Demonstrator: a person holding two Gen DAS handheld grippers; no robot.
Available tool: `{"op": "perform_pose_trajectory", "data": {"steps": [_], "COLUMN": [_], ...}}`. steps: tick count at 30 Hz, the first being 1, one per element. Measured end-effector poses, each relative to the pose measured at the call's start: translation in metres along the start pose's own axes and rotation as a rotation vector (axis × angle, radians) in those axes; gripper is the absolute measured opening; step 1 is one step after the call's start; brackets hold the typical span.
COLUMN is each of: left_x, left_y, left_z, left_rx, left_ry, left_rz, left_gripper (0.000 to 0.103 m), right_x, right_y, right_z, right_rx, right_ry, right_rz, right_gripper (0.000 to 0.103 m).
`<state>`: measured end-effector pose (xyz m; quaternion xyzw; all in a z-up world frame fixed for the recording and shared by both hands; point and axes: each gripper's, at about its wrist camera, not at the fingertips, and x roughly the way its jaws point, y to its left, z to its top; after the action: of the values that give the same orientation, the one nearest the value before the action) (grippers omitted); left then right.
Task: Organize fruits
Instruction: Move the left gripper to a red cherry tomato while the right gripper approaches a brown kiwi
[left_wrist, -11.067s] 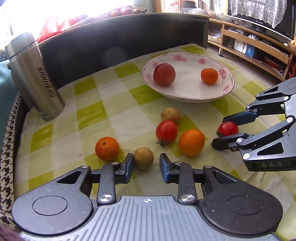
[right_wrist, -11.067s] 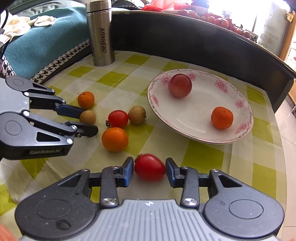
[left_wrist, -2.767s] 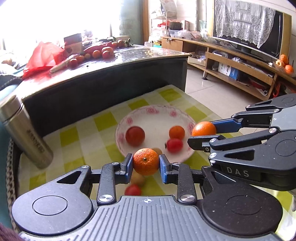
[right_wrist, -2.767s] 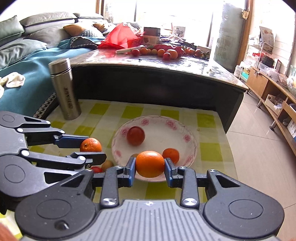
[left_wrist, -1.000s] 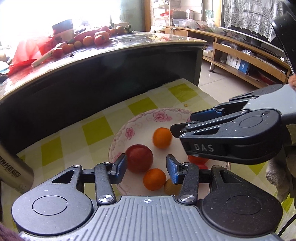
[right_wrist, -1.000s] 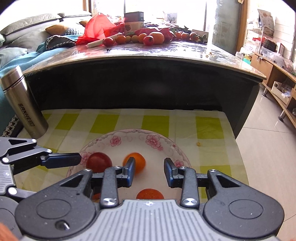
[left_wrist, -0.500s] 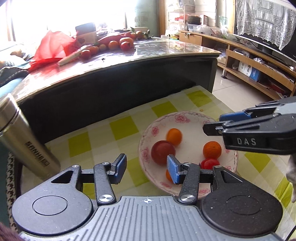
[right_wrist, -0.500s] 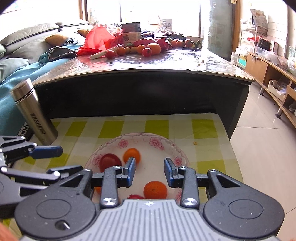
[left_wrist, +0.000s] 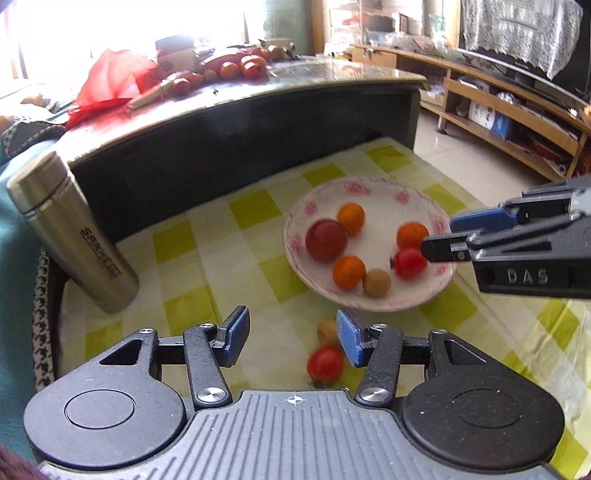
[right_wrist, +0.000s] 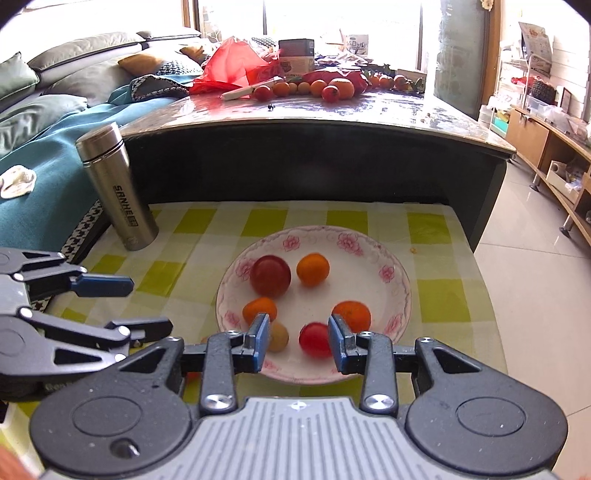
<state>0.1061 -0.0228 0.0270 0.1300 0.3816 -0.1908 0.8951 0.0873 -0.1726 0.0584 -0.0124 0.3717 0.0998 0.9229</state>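
Both grippers hang above the checked tablecloth (left_wrist: 258, 266) with nothing between their fingers: the left gripper (left_wrist: 291, 338) has its blue pads spread wide, and the right gripper (right_wrist: 297, 345) is likewise released, its pads parted over the near rim of the flowered plate (right_wrist: 397, 280). The plate sits on the cloth and holds six fruits: a dark red round fruit (right_wrist: 270, 276) toward the back left, a small orange (right_wrist: 313, 269) just beside it, a second orange (right_wrist: 259, 309) at the front left, a third orange (right_wrist: 352, 314) at the front right, a cherry tomato (right_wrist: 314, 339) near the front edge, and a brown longan (right_wrist: 279, 336) next to the tomato. Two fruits lie on the cloth outside the plate, close to the left gripper's right finger: another longan (left_wrist: 327, 332) and, just nearer the camera, a second cherry tomato (left_wrist: 325, 363). A steel flask (left_wrist: 74, 236) stands upright at the far left of the cloth, well apart from the plate
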Motion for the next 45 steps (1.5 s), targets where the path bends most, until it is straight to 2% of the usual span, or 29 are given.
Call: {"op": "perform_pose_trajectory", "data": {"steps": [7,13,18,21,27,32,35,45], "left_x": [0.027,0.044,0.047,0.049,0.039,0.032,0.030,0.031], "left_y": [-0.017,-0.019,-0.016,-0.017,-0.011,0.012,0.026,0.033], "left_z": [-0.022,-0.031,-0.031,-0.030,-0.037,-0.048,-0.052,-0.054], "left_rx": [0.061,0.058,0.023,0.028,0.044,0.017,-0.037,-0.043], "left_ry": [0.075,0.096,0.081,0.080,0.100,0.123,0.119,0.112], "left_rz": [-0.036,-0.031,-0.039,-0.039,-0.019,0.015,-0.001,-0.032], "left_gripper": [0.061,0.057,0.042,0.036,0.036,0.036,0.037,0.040], "right_x": [0.000,0.006,0.012,0.017,0.024,0.033,0.041,0.078], "right_y": [0.002,0.005,0.008,0.009,0.018,0.035,0.048,0.065], "right_z": [-0.015,-0.019,-0.020,-0.022,-0.030,-0.033,-0.031,-0.028], "right_rx": [-0.007,-0.022,-0.022,-0.015,-0.036,-0.053,-0.079,-0.030], "right_ry": [0.037,0.061,0.078,0.096,0.123,0.121,0.108,0.102], "right_rz": [0.015,0.040,0.054,0.066,0.081,0.114,0.115,0.076], "right_gripper": [0.039,0.039,0.039,0.039,0.039,0.039,0.039,0.039]}}
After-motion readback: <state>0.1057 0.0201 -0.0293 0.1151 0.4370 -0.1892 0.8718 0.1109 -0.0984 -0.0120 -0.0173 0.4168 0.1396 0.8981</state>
